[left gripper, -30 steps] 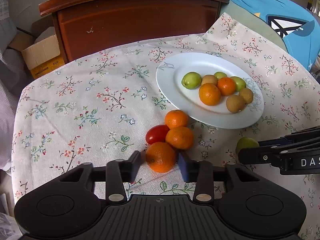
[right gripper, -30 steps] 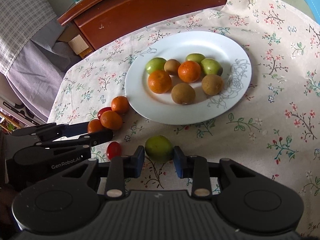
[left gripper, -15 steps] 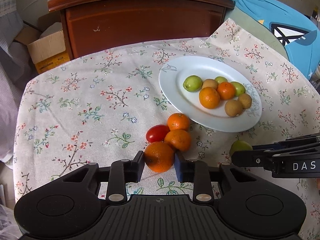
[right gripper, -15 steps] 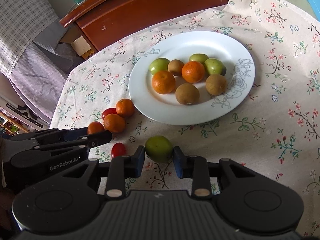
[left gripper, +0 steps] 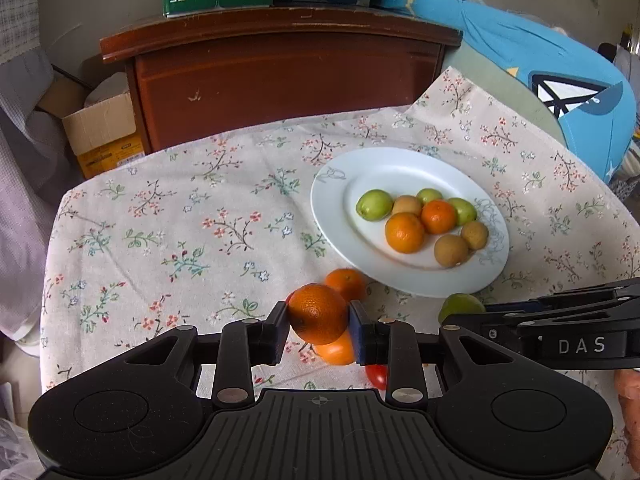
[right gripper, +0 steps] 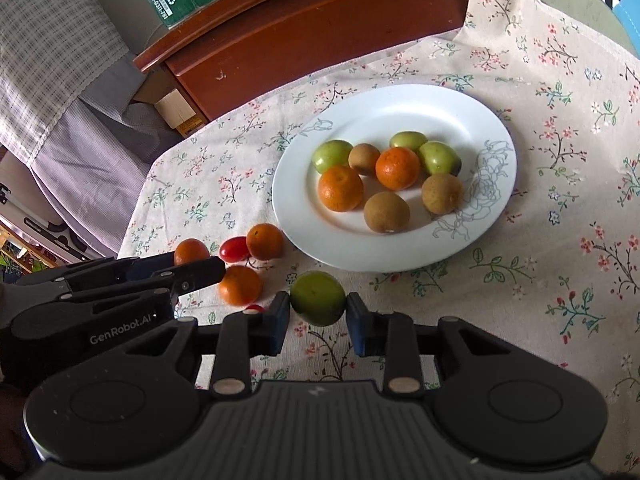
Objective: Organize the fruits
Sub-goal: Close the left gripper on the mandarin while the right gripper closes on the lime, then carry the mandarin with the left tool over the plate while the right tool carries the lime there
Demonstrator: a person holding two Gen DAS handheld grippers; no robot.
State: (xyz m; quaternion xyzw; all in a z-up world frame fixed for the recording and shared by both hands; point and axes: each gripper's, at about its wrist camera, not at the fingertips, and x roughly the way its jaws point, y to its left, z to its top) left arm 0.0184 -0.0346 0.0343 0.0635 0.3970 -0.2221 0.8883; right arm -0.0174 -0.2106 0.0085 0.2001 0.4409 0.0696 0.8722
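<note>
My left gripper [left gripper: 318, 322]: fingers clamp a mandarin [left gripper: 318, 314], lifted above the bench [left gripper: 160, 220] near its front edge | my right gripper [right gripper: 318, 314]: fingers pinch a green jujube [right gripper: 317, 298] just before the white plate [right gripper: 492, 128] | loose beside the plate: mandarins, cherry tomato [right gripper: 235, 249] | plate holds mixed fruit, mid-bench.

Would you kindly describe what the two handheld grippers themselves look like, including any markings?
Both are matte black plastic with ribbed bodies, round side discs, silver pivot pins and blue pads on the fingertips. The left gripper reads "GenRobot.AI" on its side in the right wrist view; the right gripper shows the letters "DAS" in the left wrist view. No cables or sleeves visible.
</note>
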